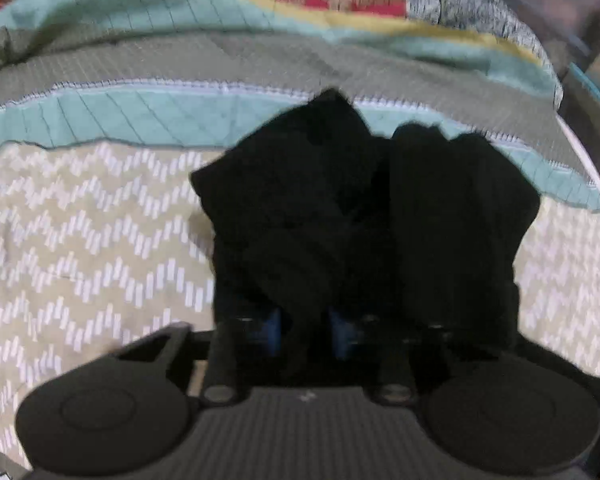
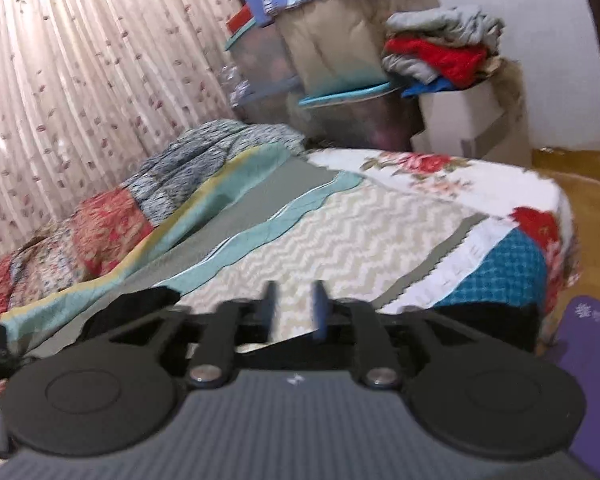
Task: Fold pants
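Premises: a domestic bedroom. A bed point(image 2: 380, 232) carries a patchwork quilt point(image 1: 100, 208) in chevron, teal and floral panels. A floral curtain point(image 2: 80, 80) hangs full-height behind it. Lidded plastic storage bins point(image 2: 260, 64), folded bedding and a heap of clothes point(image 2: 440, 48) stand stacked beyond the bed. Wooden floor point(image 2: 592, 208) alongside.

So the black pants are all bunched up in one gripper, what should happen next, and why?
Probably the empty right gripper should reach over and pinch a free edge of the black pants. The left gripper holds them in a crumpled bunch above the bedspread, and two grips could spread them flat for folding.
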Demonstrator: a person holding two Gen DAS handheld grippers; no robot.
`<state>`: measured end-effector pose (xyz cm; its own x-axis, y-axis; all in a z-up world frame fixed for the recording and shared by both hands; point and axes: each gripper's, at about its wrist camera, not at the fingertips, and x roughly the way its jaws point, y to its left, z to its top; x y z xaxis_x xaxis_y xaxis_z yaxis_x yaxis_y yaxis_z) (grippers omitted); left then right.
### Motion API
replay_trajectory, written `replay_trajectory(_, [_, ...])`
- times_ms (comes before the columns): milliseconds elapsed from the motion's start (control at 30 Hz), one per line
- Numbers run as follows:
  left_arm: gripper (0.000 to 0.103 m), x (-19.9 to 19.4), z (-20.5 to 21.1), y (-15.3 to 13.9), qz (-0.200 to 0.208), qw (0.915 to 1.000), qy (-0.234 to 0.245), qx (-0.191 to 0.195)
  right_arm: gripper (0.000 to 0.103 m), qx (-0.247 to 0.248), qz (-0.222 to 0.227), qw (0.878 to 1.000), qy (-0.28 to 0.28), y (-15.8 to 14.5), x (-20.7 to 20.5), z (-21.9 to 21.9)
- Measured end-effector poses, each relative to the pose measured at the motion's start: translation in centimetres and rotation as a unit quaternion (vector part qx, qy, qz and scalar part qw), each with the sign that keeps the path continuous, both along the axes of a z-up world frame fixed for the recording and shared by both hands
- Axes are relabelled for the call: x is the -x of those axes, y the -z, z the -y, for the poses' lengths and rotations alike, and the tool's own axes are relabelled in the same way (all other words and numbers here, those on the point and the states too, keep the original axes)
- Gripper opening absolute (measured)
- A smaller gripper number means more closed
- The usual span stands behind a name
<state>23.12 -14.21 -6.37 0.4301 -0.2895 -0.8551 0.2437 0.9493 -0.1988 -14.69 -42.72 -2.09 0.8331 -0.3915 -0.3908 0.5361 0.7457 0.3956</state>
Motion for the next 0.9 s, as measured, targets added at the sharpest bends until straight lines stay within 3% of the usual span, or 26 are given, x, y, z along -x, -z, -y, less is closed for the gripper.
replay_trajectory(33, [0.014, 0.6, -0.5, -0.8, 0.012, 0.9999, 0.003, -0.001, 0.072, 0.001, 0.000, 1.000, -0.006, 0.2, 0.2, -0.5])
replay_trajectory(67, [0.012, 1.0, -1.2, -1.6, 0.022, 0.9997, 0.003, 0.006, 0.075, 0.002, -0.003, 1.000, -0.008, 0.5, -0.1, -0.7])
replay_trajectory(167, [0.011, 2.0, -5.8, -4.9, 0.037, 0.9970, -0.018, 0.066, 0.074, -0.014, -0.018, 0.999, -0.024, 2.0, -1.7, -1.4])
replay_trajectory(233, [0.011, 3.9, -10.5, -7.2, 0.047, 0.9906, -0.043, 0.121, 0.074, -0.030, -0.014, 0.999, -0.035, 2.5, -2.2, -2.3])
replay_trajectory(333, [0.009, 8.7, -17.6, -10.0, 0.068, 0.9802, -0.065, 0.174, 0.074, -0.021, 0.009, 0.998, -0.064, 2.3, -2.5, -4.3])
replay_trajectory(400, [0.008, 12.6, -22.8, -10.3, 0.080, 0.9745, -0.088, 0.190, 0.075, -0.012, 0.013, 0.995, -0.096, 2.1, -3.0, -5.6])
replay_trajectory(467, [0.009, 16.1, -27.2, -9.4, 0.070, 0.9713, -0.118, 0.194, 0.075, -0.010, 0.011, 0.992, -0.128, 2.2, -3.8, -6.7])
replay_trajectory(600, [0.015, 20.7, -32.6, -4.7, -0.007, 0.9676, -0.179, 0.178, 0.075, -0.013, -0.010, 0.986, -0.168, 2.5, -5.8, -8.8])
replay_trajectory(667, [0.019, 21.5, -34.7, -4.3, 0.009, 0.9617, -0.228, 0.153, 0.075, -0.017, -0.009, 0.984, -0.177, 2.4, -6.5, -9.5])
replay_trajectory(767, [0.029, 20.8, -37.1, -5.7, 0.055, 0.9465, -0.274, 0.162, 0.076, -0.027, -0.003, 0.981, -0.190, 1.7, -7.9, -9.6])
replay_trajectory(800, [0.029, 19.7, -36.8, -6.3, 0.069, 0.9484, -0.267, 0.156, 0.078, -0.032, -0.006, 0.981, -0.193, 1.5, -8.9, -9.5])
replay_trajectory(900, [0.030, 14.3, -32.1, -7.5, 0.115, 0.9699, -0.197, 0.085, 0.083, -0.048, -0.013, 0.980, -0.194, 1.5, -13.1, -8.3])
